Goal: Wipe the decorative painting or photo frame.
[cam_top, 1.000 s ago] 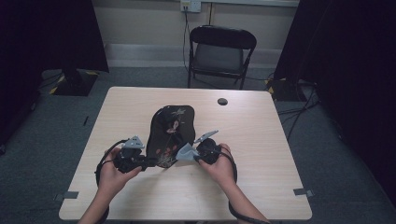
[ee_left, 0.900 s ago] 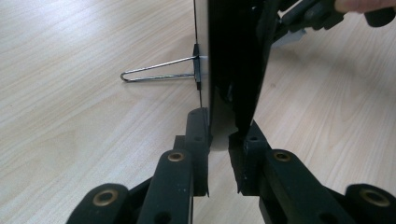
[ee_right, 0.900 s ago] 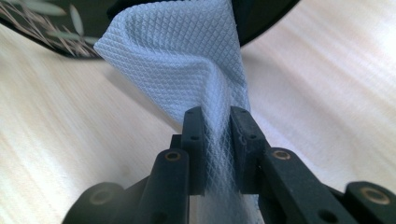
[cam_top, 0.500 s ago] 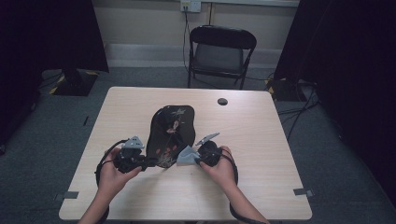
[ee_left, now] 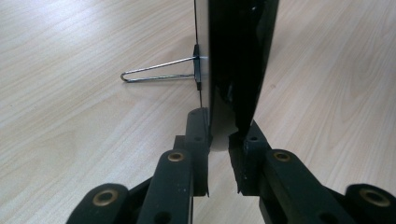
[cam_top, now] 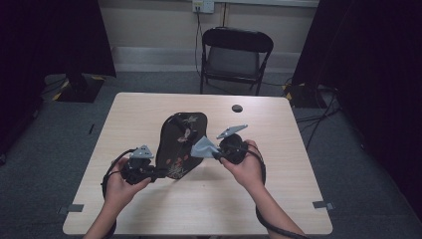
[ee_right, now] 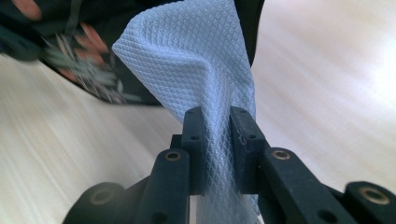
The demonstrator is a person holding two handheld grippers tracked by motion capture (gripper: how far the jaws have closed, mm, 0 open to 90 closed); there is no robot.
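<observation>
Tray: the black lacquered tray (cam_top: 180, 144) with a flower pattern is your landmark. It sits near the middle of the table (cam_top: 278, 199), its near end lifted and tilted.
Tray, edge-on: in the left gripper view the tray (ee_left: 238, 60) rises as a thin dark slab straight up from the jaws.
Left gripper: your left gripper (cam_top: 149, 173) is at the tray's near left edge. Its jaws are pinched on that edge, one pad on each face (ee_left: 218, 140).
Wire stand: a thin bent wire leg (ee_left: 159, 74) sticks out from one face of the tray, just above the table.
Cloth: the pale blue-grey cloth (cam_top: 205, 147) lies against the tray's right edge, touching it.
Cloth, close up: in the right gripper view the cloth (ee_right: 196, 60) has a diamond weave and bunches upward in front of the tray's patterned face (ee_right: 79, 65).
Right gripper: your right gripper (cam_top: 215, 153) is just right of the tray. Its jaws are pressed together on a fold of the cloth (ee_right: 217, 140).
Small disc: a dark round object (cam_top: 237, 107) rests on the table beyond the tray, well apart from it.
Chair: a black folding chair (cam_top: 236, 57) stands beyond the table's far edge, behind the tray.
</observation>
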